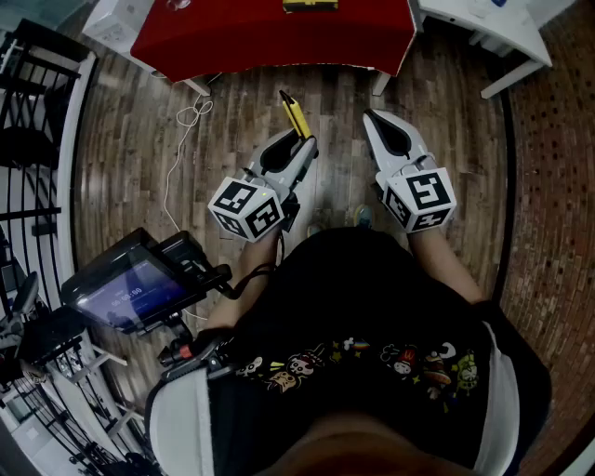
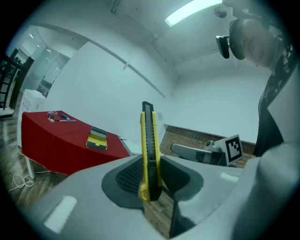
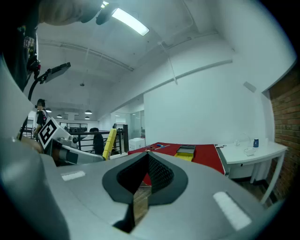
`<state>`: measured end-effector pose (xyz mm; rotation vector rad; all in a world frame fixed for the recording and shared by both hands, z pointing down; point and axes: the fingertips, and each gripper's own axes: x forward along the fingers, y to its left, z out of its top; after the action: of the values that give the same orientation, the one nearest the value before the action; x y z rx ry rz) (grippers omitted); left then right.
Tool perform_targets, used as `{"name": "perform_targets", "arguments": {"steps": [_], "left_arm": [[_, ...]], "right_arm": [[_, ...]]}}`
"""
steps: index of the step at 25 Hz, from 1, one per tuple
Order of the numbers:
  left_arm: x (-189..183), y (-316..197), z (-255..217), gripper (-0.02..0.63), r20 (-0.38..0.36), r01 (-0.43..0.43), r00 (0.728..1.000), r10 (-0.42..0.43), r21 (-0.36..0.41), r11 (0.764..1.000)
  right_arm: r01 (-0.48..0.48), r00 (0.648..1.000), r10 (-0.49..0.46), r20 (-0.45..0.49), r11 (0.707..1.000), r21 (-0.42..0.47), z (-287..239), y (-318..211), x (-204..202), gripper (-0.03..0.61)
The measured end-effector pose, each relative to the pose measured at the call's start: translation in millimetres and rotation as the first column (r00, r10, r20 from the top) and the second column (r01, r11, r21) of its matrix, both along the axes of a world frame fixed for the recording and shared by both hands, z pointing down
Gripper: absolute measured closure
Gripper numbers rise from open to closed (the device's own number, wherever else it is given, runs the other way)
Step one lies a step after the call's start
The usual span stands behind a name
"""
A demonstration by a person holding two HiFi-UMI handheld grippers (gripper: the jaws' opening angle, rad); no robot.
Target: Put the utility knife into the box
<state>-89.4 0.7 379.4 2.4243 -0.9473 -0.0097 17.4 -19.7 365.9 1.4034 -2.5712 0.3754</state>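
The left gripper (image 1: pixel 304 139) is clamping the yellow utility knife (image 2: pixel 150 150) by its butt end. The knife's body is jutting out past the jaws and pointing toward the near edge of the red counter (image 1: pixel 270 37), stopping short of it over the wood floor (image 1: pixel 232 130). The right gripper (image 1: pixel 374 118) is hovering alongside, jaws pressed together on nothing. The left gripper view is showing the whole yellow-and-black box (image 2: pixel 97 138) sitting toward the counter's right end and a glass (image 2: pixel 51 116) near its left end. The head view is cropping the box at the frame's top.

Wooden floor (image 1: pixel 121 158), red-draped table (image 1: pixel 270 37) — white walls (image 2: pixel 93 79), ceiling striplight (image 2: pixel 192 11)
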Motion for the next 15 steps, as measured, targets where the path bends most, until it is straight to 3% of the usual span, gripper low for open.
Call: {"name": "perform_targets", "arguments": {"steps": [8, 15], "left_arm": [[-1.1, 3.2, 1.1, 0.499, -0.003, -0.004, 1.0, 0.004, -0.01, 1.0], [-2.3, -1.3, -0.7, 0.499, -0.032, 0.025, 0.999, -0.025, -0.017, 1.0]], "right_arm": [[-0.008, 1.0, 0.008, -0.002, 1.0, -0.009, 2.0, 5.1, 1.3, 0.555], [0.051, 0.998, -0.051, -0.02, 0.999, -0.004, -7.4, 1.5, -7.4, 0.554]]}}
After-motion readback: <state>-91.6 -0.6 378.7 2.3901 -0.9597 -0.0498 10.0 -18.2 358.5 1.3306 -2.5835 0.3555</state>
